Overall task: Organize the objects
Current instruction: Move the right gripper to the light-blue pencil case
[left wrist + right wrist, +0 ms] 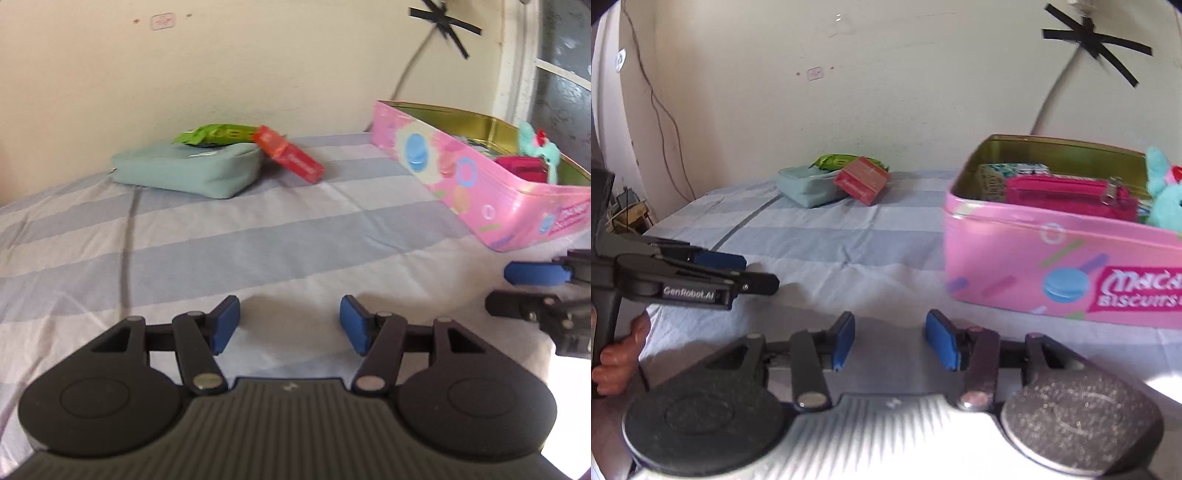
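Observation:
A pink biscuit tin (476, 184) (1052, 269) stands open on the striped bed sheet at the right. It holds a magenta zip pouch (1067, 197), a teal plush toy (1163, 199) and a patterned item. Far back lie a pale green pouch (188, 170) (805, 186), a green packet (218, 134) (831, 161) on top of it, and a red box (291, 155) (862, 181) leaning on it. My left gripper (290, 325) is open and empty low over the sheet. My right gripper (890, 341) is open and empty in front of the tin.
The striped sheet (258, 240) covers the bed up to a cream wall. A cable with black tape crosses (1097, 40) runs down the wall behind the tin. A window frame (517, 74) is at far right. Clutter sits off the bed's left edge (628, 214).

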`<state>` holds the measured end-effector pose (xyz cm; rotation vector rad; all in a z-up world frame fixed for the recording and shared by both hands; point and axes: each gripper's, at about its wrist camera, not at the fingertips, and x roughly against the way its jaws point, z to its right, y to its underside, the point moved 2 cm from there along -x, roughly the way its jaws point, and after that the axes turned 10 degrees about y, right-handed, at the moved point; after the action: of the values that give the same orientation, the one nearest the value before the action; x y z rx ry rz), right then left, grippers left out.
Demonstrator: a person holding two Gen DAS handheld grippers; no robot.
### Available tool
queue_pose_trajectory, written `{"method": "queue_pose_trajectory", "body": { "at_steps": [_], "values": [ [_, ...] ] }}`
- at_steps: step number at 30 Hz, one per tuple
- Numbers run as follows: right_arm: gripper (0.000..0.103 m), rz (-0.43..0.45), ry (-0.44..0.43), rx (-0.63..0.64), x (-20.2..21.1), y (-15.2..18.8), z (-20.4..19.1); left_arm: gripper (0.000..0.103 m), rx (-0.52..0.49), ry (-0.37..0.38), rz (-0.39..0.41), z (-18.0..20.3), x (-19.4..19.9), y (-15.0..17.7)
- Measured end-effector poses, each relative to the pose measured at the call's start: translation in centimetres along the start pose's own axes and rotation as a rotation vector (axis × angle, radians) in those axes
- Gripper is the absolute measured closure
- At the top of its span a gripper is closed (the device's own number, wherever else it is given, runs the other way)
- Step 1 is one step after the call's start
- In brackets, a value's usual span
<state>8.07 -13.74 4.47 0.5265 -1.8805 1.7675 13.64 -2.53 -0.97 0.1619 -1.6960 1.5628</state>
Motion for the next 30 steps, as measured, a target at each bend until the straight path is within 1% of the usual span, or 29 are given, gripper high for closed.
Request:
{"method": "queue_pose_trajectory", "body": {
  "at_steps": [2,5,7,8,9,10,12,14,15,16,19,20,22,23,25,26,29,30],
  "values": [
    [0.057,-0.011,-0.03,0.046,-0.8,-0.6,-2.2,0.041,0.035,-0.054,0.004,-2.4,0.1,-0.4],
    [0.056,-0.002,-0.047,0.159,-2.0,-1.3,-6.0,0.041,0.087,-0.158,0.025,-6.0,0.3,-0.9],
    [0.058,-0.023,-0.105,0.184,-3.0,-2.2,-7.8,0.041,0.147,-0.232,0.056,-8.7,0.4,-0.8],
    [0.058,-0.033,-0.128,0.184,-3.7,-2.7,-8.5,0.04,0.193,-0.252,0.06,-9.8,0.4,-0.6],
    [0.057,-0.037,-0.145,0.189,-4.4,-3.2,-9.2,0.04,0.257,-0.223,0.091,-10.8,1.0,-0.6],
    [0.057,-0.036,-0.153,0.195,-5.1,-3.7,-10.0,0.04,0.296,-0.209,0.111,-11.4,1.4,-0.7],
    [0.057,-0.042,-0.18,0.18,-6.8,-5.0,-11.2,0.04,0.33,-0.251,0.112,-12.3,1.7,-0.6],
    [0.058,-0.057,-0.221,0.1,-8.9,-6.6,-11.9,0.039,0.36,-0.247,0.121,-13.0,1.9,-0.6],
    [0.059,-0.063,-0.232,0.039,-10.1,-7.5,-12.0,0.035,0.376,-0.233,0.128,-13.2,2.0,-0.6],
    [0.058,-0.07,-0.237,-0.029,-11.3,-8.3,-11.9,0.035,0.382,-0.228,0.129,-13.3,1.9,-0.6],
    [0.057,-0.116,-0.263,-0.274,-15.3,-10.4,-10.6,0.032,0.383,-0.22,0.125,-13.2,1.9,-0.7],
    [0.056,-0.127,-0.271,-0.354,-16.5,-10.8,-9.9,0.029,0.385,-0.212,0.124,-13.2,1.9,-0.7],
    [0.051,-0.124,-0.275,-0.489,-18.2,-11.4,-8.9,0.029,0.393,-0.207,0.124,-13.3,1.9,-0.7],
    [0.05,-0.111,-0.267,-0.538,-18.8,-11.6,-8.6,0.028,0.397,-0.203,0.123,-13.3,1.9,-0.7],
    [0.044,-0.08,-0.247,-0.591,-19.7,-12.1,-8.3,0.027,0.415,-0.191,0.127,-13.5,2.0,-0.8],
    [0.044,-0.065,-0.227,-0.602,-20.0,-12.3,-8.4,0.027,0.423,-0.185,0.129,-13.7,2.0,-0.8],
    [0.043,-0.046,-0.162,-0.607,-20.7,-12.7,-8.9,0.027,0.437,-0.177,0.133,-13.9,2.1,-0.8],
    [0.045,-0.044,-0.142,-0.604,-20.8,-12.8,-9.0,0.027,0.437,-0.177,0.134,-13.9,2.1,-0.8]
  ]
}}
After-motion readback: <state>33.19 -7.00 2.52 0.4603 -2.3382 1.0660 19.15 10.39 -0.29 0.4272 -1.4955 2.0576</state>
